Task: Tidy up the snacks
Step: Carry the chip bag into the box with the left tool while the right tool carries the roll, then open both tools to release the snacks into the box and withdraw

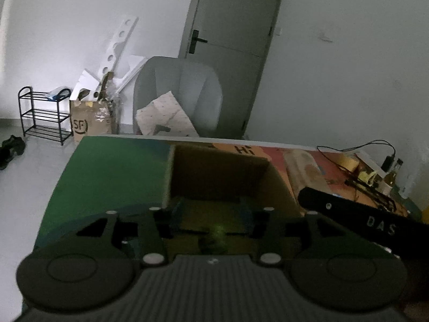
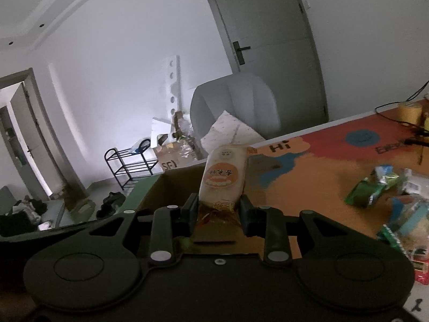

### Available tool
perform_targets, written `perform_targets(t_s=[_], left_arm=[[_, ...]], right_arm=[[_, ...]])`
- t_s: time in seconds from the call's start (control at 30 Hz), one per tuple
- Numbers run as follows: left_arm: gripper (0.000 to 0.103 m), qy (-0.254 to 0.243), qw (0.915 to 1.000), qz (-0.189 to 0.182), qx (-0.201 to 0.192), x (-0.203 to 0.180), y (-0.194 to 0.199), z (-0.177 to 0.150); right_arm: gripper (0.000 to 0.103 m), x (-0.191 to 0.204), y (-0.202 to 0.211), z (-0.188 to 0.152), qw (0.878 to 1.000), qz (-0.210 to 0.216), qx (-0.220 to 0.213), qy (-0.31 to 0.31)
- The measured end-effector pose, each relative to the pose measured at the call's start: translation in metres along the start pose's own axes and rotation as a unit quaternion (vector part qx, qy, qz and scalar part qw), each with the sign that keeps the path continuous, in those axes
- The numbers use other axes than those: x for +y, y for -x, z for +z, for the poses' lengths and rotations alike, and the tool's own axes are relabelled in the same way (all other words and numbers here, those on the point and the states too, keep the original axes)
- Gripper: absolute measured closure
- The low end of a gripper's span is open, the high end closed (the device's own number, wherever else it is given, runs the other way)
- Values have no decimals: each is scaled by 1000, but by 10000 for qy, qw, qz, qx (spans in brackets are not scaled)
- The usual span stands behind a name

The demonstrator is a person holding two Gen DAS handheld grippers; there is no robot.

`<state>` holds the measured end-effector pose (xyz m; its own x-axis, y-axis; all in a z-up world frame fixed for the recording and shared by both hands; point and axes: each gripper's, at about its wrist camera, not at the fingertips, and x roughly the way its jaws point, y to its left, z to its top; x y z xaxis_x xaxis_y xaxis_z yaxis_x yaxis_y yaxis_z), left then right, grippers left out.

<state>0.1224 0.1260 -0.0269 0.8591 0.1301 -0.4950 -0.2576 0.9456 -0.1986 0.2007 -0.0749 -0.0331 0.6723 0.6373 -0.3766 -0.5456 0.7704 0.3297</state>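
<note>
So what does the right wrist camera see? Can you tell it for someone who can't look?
The right gripper is pinching the bottom of a tall orange-and-white snack pack, holding it above an open cardboard box. More snack bags lie to the right on the colourful table mat.

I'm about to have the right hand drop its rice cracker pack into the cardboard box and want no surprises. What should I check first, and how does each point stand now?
1. Grip on the rice cracker pack: right gripper pinches its lower end, pack upright. Ok.
2. Cardboard box open at the top: ok.
3. Pack over the opening: it shows at the box's right edge; whether it is truly above the opening, cannot tell.
4. Left gripper out of the way: it is right at the box mouth, fingers apart with nothing pressed between them. Not ok.
5. Room inside the box: interior is dark. Cannot tell.
6. Remaining snacks on the mat, clear of the path: ok.
</note>
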Motion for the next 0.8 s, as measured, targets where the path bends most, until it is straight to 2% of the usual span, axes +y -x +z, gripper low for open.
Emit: perform_targets(t_s=[0.1, 0.17, 0.2, 0.3, 0.4, 0.5, 0.8], left_arm=[[46, 71, 10000, 24, 6, 5, 4, 0], [39, 79, 10000, 41, -16, 7, 6, 1], [34, 70, 9999, 68, -26, 7, 6, 1], [22, 82, 9998, 160, -88, 9, 9, 0], [14, 103, 9998, 101, -117, 8, 11, -2], [11, 17, 9999, 138, -86, 0, 10, -3], [9, -85, 9999, -27, 71, -21, 5, -11]], right_arm=[[69, 3, -4, 1, 9998, 207, 32, -32], [56, 3, -4, 0, 9998, 203, -21, -69], [44, 1, -2, 0, 9998, 187, -46, -101], [33, -5, 3, -2, 9997, 133, -83, -188], [23, -14, 11, -4, 9996, -21, -111, -256], [18, -24, 19, -9, 9993, -220, -109, -287], [4, -50, 45, -18, 9959, -831, -191, -307]])
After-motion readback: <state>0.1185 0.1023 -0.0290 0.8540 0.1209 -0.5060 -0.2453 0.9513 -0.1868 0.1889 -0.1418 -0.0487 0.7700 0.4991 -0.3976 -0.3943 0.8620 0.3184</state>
